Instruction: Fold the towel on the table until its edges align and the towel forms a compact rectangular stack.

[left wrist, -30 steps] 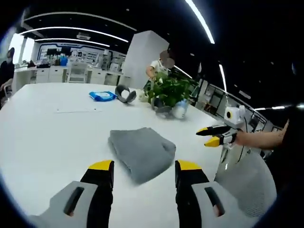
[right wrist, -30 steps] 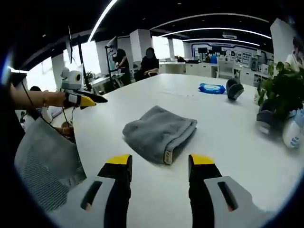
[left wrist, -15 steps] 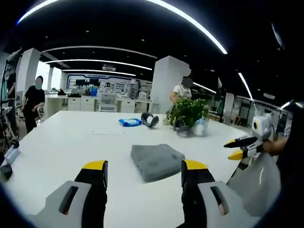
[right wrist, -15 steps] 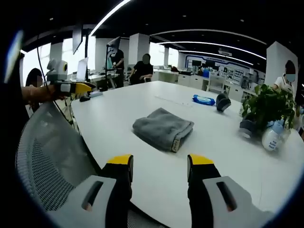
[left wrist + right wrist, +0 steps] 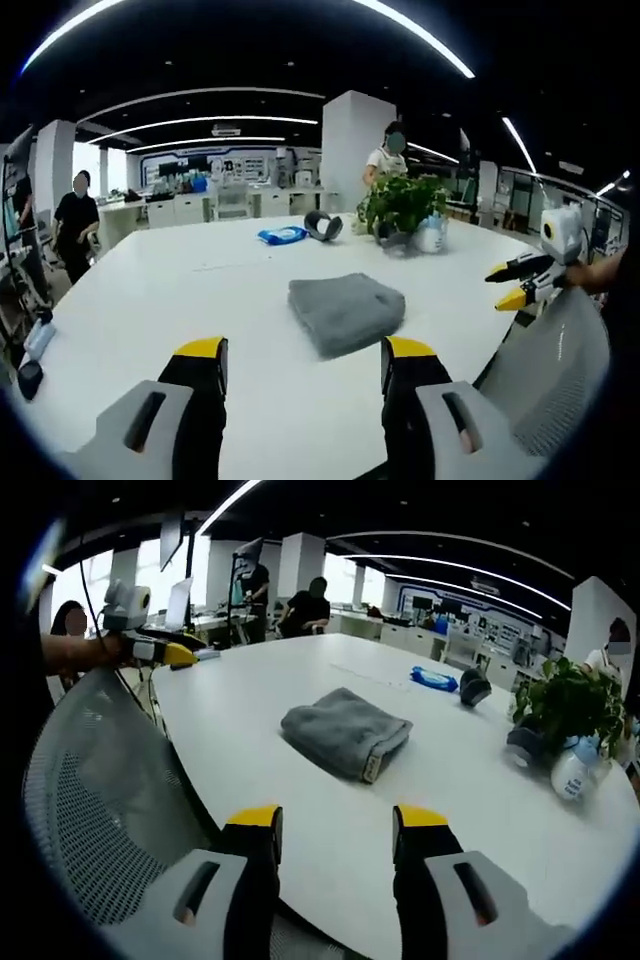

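The folded grey towel (image 5: 346,310) (image 5: 346,734) is lying flat mid-bench, its long axis running away from the near edge of the white bench (image 5: 150,300) (image 5: 250,700) toward the far side. Both the left tool (image 5: 302,362) and the right tool (image 5: 334,830) are hanging spread and empty off the near edge. A label on the towel's folded end is showing in the right gripper view, too small to read.

Both grippers — left (image 5: 300,362), right (image 5: 335,832) — have drawn back from the towel (image 5: 346,311).
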The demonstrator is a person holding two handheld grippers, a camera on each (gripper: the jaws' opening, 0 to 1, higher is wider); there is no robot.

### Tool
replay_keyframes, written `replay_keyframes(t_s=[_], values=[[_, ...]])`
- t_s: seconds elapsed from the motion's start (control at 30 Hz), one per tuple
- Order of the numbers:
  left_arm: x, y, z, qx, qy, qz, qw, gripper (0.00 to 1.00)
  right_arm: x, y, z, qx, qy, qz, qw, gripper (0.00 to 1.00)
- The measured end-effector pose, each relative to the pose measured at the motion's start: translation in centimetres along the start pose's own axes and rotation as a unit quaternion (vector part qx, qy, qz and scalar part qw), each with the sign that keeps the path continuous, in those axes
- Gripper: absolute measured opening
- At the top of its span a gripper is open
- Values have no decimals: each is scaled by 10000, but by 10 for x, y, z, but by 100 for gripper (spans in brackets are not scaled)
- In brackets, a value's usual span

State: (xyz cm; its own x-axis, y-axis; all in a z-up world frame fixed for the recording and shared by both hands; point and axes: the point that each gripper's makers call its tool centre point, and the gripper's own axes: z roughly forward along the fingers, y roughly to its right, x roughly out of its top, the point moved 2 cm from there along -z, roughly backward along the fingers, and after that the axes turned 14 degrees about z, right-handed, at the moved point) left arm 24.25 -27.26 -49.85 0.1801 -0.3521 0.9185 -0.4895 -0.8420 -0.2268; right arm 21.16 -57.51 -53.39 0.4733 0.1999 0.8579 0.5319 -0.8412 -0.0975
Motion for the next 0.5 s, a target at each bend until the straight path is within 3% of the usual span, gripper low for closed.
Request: replay_keyframes(t_s=[0.1,0.5], values=[[-3,4,2,-115,-106,173,9997,64,-2,1,2,0,-69,16,10000,42],[-11,7,2,-315,-287,102,9990,64,-9,1,3,-42,-300,-103,9995,40]])
